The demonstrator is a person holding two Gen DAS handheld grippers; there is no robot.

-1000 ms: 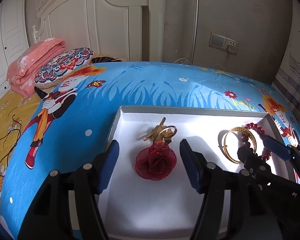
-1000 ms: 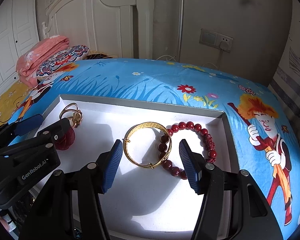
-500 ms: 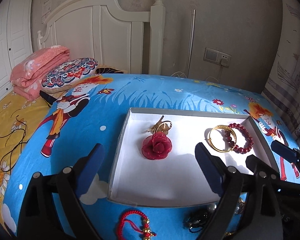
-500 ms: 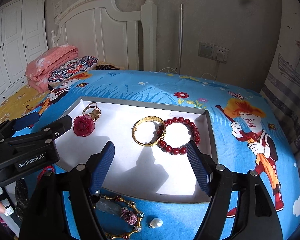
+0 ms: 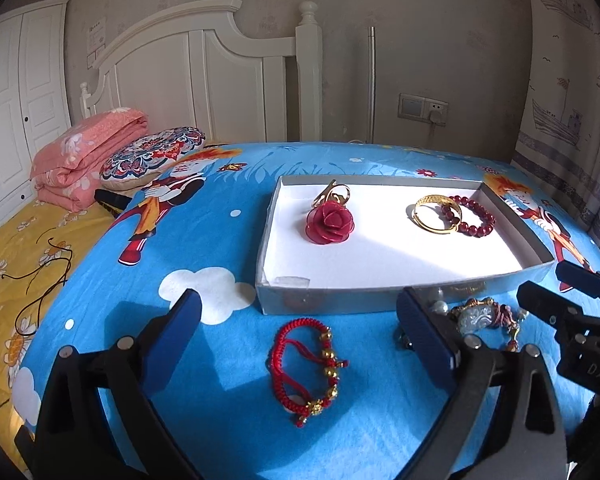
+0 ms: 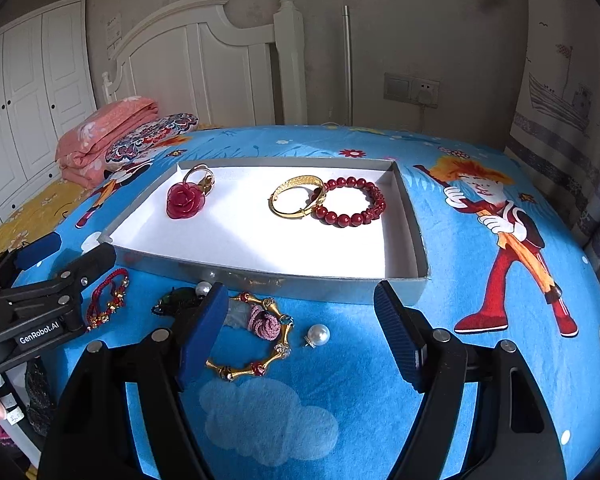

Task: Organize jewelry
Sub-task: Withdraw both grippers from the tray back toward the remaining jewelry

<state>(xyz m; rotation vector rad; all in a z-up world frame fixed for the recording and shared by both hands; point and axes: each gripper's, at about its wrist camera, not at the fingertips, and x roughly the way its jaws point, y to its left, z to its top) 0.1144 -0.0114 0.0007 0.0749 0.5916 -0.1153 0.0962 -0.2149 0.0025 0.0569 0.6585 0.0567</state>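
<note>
A white-lined tray (image 5: pixel 265 248) (image 6: pixel 416 256) on the blue bedspread holds a red rose brooch (image 5: pixel 331 222) (image 6: pixel 183 200), a gold bangle (image 5: pixel 434 216) (image 6: pixel 296 198) and a dark red bead bracelet (image 5: pixel 470 220) (image 6: pixel 354 204). In front of the tray lie a red cord bracelet (image 5: pixel 304 368) (image 6: pixel 108 300), a gold-link bracelet with a pink knot (image 6: pixel 260 328) and a pearl (image 6: pixel 318 335). My left gripper (image 5: pixel 298 300) hovers over the cord bracelet and my right gripper (image 6: pixel 300 290) over the gold-link bracelet. Both jaws are opening, with nothing between the pads.
A dark green piece (image 6: pixel 176 300) and a small pearl (image 6: pixel 203 289) lie by the tray's front wall. A folded pink blanket (image 5: pixel 88 152) and patterned pillow (image 5: pixel 152 156) lie far left below the white headboard (image 5: pixel 204 80). A curtain (image 5: pixel 572 120) hangs right.
Both grippers drew back from over the tray towards the bed's near edge and their jaws widened. The loose jewellery in front of the tray came into view.
</note>
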